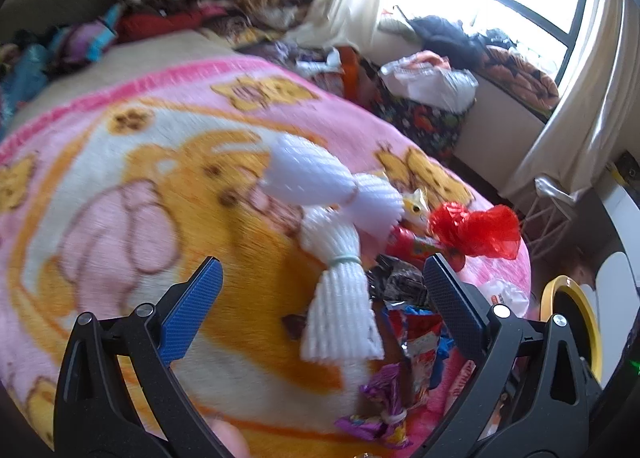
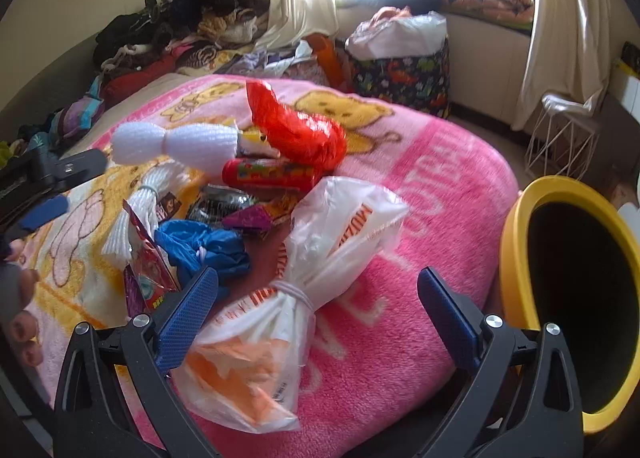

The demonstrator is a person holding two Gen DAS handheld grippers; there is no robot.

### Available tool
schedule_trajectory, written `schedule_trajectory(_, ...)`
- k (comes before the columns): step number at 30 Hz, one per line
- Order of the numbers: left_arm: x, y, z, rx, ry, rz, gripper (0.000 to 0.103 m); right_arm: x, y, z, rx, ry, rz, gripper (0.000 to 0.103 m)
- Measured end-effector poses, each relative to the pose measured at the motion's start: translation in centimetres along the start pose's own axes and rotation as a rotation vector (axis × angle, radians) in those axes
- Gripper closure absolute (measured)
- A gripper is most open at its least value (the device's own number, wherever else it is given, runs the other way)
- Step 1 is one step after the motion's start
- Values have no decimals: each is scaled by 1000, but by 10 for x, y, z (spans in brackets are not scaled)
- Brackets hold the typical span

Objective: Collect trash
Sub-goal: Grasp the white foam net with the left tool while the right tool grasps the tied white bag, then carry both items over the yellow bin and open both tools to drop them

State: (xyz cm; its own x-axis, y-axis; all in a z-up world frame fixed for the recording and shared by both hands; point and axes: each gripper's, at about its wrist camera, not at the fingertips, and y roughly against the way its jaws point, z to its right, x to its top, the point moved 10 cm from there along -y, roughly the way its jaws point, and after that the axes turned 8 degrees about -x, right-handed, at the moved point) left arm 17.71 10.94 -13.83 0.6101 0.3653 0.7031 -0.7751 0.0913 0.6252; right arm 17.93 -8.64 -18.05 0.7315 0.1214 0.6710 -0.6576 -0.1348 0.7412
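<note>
A pile of trash lies on a pink cartoon blanket [image 1: 120,186]. In the left wrist view my left gripper [image 1: 322,290] is open, with a white foam net bundle [image 1: 340,310] between its fingers and a red plastic bag [image 1: 476,230] beyond. In the right wrist view my right gripper [image 2: 318,302] is open around a knotted white and orange plastic bag [image 2: 280,310]. A blue bag [image 2: 208,248], snack wrappers [image 2: 146,270], a red tube [image 2: 268,174], the red plastic bag [image 2: 296,130] and white foam nets [image 2: 176,146] lie behind it. A yellow bin [image 2: 516,258] with a black inside stands at the right. The left gripper [image 2: 44,194] shows at the left edge.
Heaped clothes [image 2: 180,26] cover the far end of the bed. A dinosaur-print basket [image 2: 404,78] with a white bag stands by the window sill. A white wire stool [image 2: 560,134] stands by the curtain. The yellow bin's rim [image 1: 568,286] shows beside the bed in the left wrist view.
</note>
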Motion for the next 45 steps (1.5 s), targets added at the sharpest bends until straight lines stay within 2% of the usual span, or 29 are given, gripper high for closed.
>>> schedule_trajectory(3,-5,-19,-4,0,19,-47,10,-6,-9,-4,30,8,-38,6)
schedule_trajectory(6,-10,-34,-10,-31,74,-90,10,-12,-17,-9,67,6,-84,8)
schedule_trajectory(7,-12,-39,-13,-43,101,-102,10,-14,-19,-10,87,0,-96,11)
schedule_trajectory(9,-13,-45,-14,-58,124,-110,14,-16,-21,-15,139,-6,-119,29)
schedule_trajectory(11,-15,-50,-14,-58,127,-127,23,-18,-20,-20,196,-6,-130,41)
schedule_trajectory(13,-18,-52,-13,-63,127,-146,37,-17,-17,-24,212,2,-124,47)
schedule_trajectory(14,-19,-53,-12,-71,130,-152,40,-16,-14,-25,219,5,-119,53)
schedule_trajectory(19,-23,-48,-7,-99,146,-165,70,-15,-2,-21,240,-22,-91,62)
schedule_trajectory(22,-22,-39,-5,-111,141,-157,81,-13,5,-15,241,-43,-72,67)
schedule_trajectory(24,-21,-34,-4,-118,141,-150,83,-11,7,-10,239,-54,-59,71)
schedule_trajectory(33,-12,3,12,-159,104,-93,86,0,21,11,256,-114,-14,71)
schedule_trajectory(45,6,39,67,-238,13,-19,86,16,58,38,249,-141,88,71)
